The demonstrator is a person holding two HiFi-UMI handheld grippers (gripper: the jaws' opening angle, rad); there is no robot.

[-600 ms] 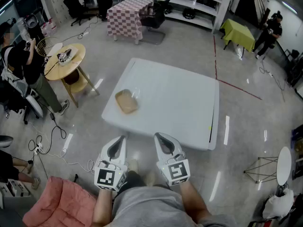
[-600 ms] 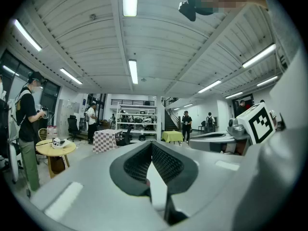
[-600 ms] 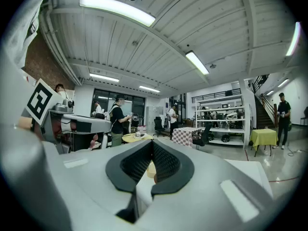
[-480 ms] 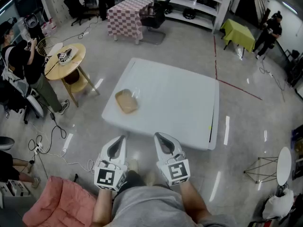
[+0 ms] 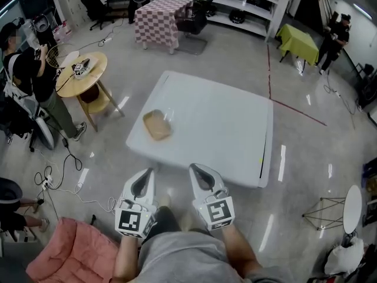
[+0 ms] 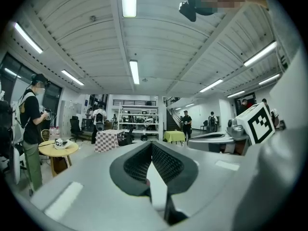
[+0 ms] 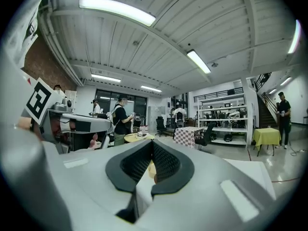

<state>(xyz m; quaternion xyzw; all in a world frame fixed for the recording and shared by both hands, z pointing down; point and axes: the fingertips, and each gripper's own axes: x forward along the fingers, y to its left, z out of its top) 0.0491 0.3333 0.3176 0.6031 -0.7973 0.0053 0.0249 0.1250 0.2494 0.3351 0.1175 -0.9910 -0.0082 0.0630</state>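
Though bystanders [image 5: 26, 63] have shifted, left claw [image 5: 149, 171] and right claw [image 5: 194, 168] are kept in place, jaws together and empty, short of the table [image 5: 230, 128]; tray [image 5: 156, 125] untouched.

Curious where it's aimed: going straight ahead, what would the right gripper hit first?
Likely the near edge of the white table: the right gripper points at it, jaws shut. The tan tray lies further along, though depth is unclear.
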